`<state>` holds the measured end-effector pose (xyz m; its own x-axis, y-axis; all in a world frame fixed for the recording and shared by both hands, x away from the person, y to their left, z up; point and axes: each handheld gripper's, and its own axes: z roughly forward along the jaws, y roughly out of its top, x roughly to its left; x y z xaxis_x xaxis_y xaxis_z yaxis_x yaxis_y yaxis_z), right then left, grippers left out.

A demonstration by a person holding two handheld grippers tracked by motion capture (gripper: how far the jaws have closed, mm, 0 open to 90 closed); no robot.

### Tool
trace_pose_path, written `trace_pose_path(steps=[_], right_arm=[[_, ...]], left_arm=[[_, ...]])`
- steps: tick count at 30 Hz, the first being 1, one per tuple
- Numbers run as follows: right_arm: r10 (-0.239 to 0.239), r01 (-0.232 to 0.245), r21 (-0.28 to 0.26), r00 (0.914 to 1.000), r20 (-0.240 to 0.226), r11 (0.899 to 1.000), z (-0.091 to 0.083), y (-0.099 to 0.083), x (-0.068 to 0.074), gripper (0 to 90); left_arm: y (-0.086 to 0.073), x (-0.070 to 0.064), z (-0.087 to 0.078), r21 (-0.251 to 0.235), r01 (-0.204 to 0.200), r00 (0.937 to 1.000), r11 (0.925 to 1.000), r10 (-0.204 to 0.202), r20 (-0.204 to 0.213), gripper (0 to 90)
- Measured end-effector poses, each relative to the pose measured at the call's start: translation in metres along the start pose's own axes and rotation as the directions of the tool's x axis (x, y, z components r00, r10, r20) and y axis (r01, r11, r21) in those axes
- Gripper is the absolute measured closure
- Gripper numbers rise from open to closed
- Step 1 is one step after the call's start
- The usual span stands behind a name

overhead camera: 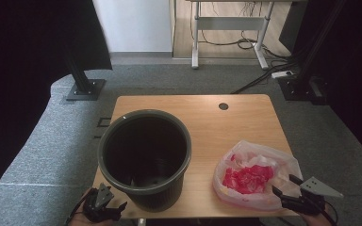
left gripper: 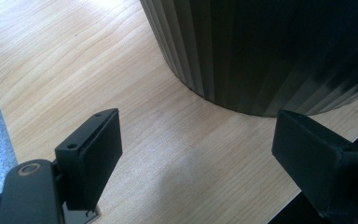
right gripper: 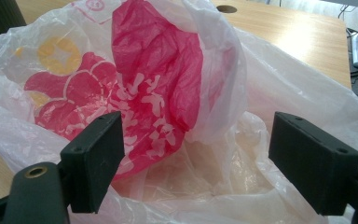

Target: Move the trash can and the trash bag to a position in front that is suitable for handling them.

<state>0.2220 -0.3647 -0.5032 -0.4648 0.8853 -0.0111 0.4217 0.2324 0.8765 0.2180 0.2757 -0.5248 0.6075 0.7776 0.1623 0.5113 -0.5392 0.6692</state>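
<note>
A person works two handheld grippers at the near edge of a wooden table [overhead camera: 202,122]. At far left, the left gripper [overhead camera: 115,205] sits at the table's near-left corner, just beside the base of a dark green ribbed bin [overhead camera: 144,155]. Its jaws stand wide apart with nothing between them but bare tabletop; in the left gripper view the bin's ribbed wall [left gripper: 270,51] curves just beyond the jaw tips, not touching them. The bin stands upright on the left half of the table, its mouth open and its inside dark.

To the right of the bin, well apart from it, a crumpled translucent plastic bag [overhead camera: 254,176] with a red-and-yellow print lies on the table's near-right part. A small round hole [overhead camera: 223,106] marks the table's far side, beyond the bag.

At far right, the right gripper [overhead camera: 285,184] meets the bag's near-right edge. Its jaws are spread wide, and in the right gripper view the bag's loose folds [right gripper: 177,107] bulge up between them, though neither jaw is clamped on the plastic.
</note>
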Motion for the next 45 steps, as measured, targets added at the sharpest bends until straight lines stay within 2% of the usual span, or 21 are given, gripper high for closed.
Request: trace_pose_path(steps=[13,17,22,27,31,39,43,45], right_arm=[[0.0,0.0,-0.01,1.0,-0.001,1.0,-0.004,0.002,0.0,18.6],[-0.025,0.025,0.006,0.9996,0.01,1.0,-0.001,0.002,0.004,18.7],[-0.042,0.041,0.015,0.9991,0.011,0.999,0.001,0.003,0.008,18.7],[-0.047,0.047,0.017,0.9989,0.002,0.999,0.002,0.003,0.01,18.7],[-0.047,0.047,0.018,0.9988,0.012,0.999,0.002,0.003,0.01,18.9],[-0.059,0.058,0.035,0.9979,0.026,0.998,0.005,0.003,0.012,19.2],[-0.059,0.058,0.039,0.9979,0.027,0.998,0.005,0.003,0.013,19.2],[-0.062,0.061,0.043,0.9977,0.026,0.997,0.006,0.003,0.013,19.2]], left_arm=[[0.004,-0.006,-0.005,-0.017,-0.024,0.9991,0.9996,0.024,0.036,14.8],[0.003,-0.009,-0.007,-0.009,-0.038,0.9982,0.9992,0.038,0.047,14.7],[0.009,-0.01,-0.019,-0.059,-0.044,0.9967,0.9973,0.048,0.065,14.7],[0.014,-0.012,-0.027,-0.084,-0.058,0.9946,0.9947,0.065,0.081,14.7],[0.021,-0.015,-0.034,-0.118,-0.09,0.9889,0.9889,0.103,0.107,15.7],[0.027,-0.02,-0.035,-0.135,-0.113,0.9829,0.9844,0.131,0.129,15.7],[0.029,-0.02,-0.035,-0.149,-0.109,0.9826,0.9828,0.129,0.134,15.6],[0.031,-0.019,-0.034,-0.164,-0.099,0.9807,0.9814,0.124,0.151,15.6]])
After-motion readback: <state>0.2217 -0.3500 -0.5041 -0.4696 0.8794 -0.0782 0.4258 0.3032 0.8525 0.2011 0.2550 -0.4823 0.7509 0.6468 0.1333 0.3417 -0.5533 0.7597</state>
